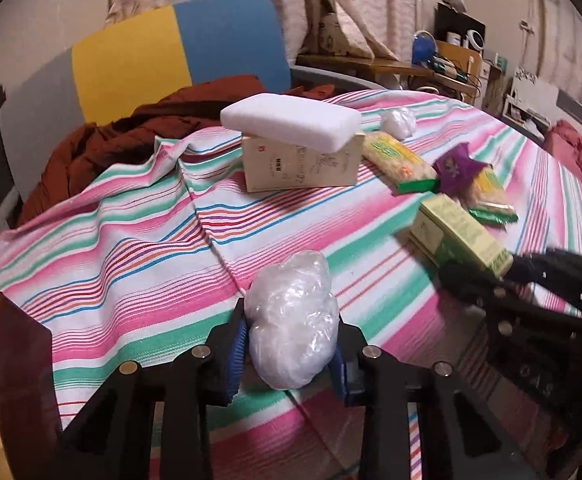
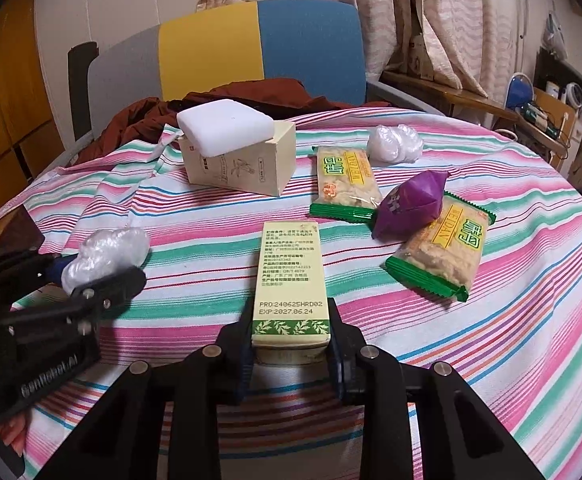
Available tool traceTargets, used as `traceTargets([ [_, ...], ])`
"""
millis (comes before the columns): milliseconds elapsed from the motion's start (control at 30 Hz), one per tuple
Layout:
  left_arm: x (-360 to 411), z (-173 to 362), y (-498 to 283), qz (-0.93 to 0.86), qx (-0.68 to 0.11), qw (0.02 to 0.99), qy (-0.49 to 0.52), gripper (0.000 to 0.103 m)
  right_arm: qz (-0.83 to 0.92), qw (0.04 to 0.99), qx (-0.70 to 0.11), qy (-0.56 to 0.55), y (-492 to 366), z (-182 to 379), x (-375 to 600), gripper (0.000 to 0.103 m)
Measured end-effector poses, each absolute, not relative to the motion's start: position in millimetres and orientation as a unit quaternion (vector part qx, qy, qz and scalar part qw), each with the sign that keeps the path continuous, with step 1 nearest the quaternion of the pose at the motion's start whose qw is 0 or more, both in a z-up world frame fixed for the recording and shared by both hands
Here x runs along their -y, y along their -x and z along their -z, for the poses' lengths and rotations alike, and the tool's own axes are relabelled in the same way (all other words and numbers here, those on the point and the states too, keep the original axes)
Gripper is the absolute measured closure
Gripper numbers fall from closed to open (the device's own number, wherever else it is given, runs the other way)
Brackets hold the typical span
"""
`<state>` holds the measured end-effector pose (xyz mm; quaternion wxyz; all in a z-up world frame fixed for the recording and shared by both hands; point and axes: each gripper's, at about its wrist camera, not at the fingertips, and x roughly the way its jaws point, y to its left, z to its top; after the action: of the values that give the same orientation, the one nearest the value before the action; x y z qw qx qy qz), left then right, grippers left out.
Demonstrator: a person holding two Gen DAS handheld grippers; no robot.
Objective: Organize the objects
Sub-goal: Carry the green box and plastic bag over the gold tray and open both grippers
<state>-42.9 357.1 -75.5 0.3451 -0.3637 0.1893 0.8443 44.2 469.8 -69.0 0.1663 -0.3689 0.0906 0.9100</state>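
Note:
My left gripper [image 1: 291, 344] is shut on a crumpled clear plastic bag [image 1: 293, 320] just above the striped tablecloth [image 1: 131, 248]; the bag also shows in the right wrist view [image 2: 105, 254]. My right gripper [image 2: 291, 340] is shut on the near end of a long green-and-cream box [image 2: 291, 280], which also shows in the left wrist view [image 1: 459, 232]. A white foam block [image 2: 225, 126] lies on a cream box [image 2: 247, 170]. Two green snack packets [image 2: 345, 178] [image 2: 443, 248], a purple packet [image 2: 409, 202] and a second plastic bag [image 2: 395, 142] lie further back.
A yellow and blue chair [image 2: 263, 44] with a rust-brown garment [image 1: 103, 152] stands behind the table. A wooden desk with clutter [image 2: 531, 112] is at the far right, curtains behind it. The left gripper body [image 2: 31, 312] sits at the left of the right wrist view.

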Motion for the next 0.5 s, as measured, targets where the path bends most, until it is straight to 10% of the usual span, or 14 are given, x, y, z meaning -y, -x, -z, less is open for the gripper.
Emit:
traceTargets([
  [500,-348.1,74.2,9.6,-0.853,-0.242,0.338,0.315,0.069,-0.912,0.197,-0.056,0.355,-47.6,62.6,-461.1,0.073],
])
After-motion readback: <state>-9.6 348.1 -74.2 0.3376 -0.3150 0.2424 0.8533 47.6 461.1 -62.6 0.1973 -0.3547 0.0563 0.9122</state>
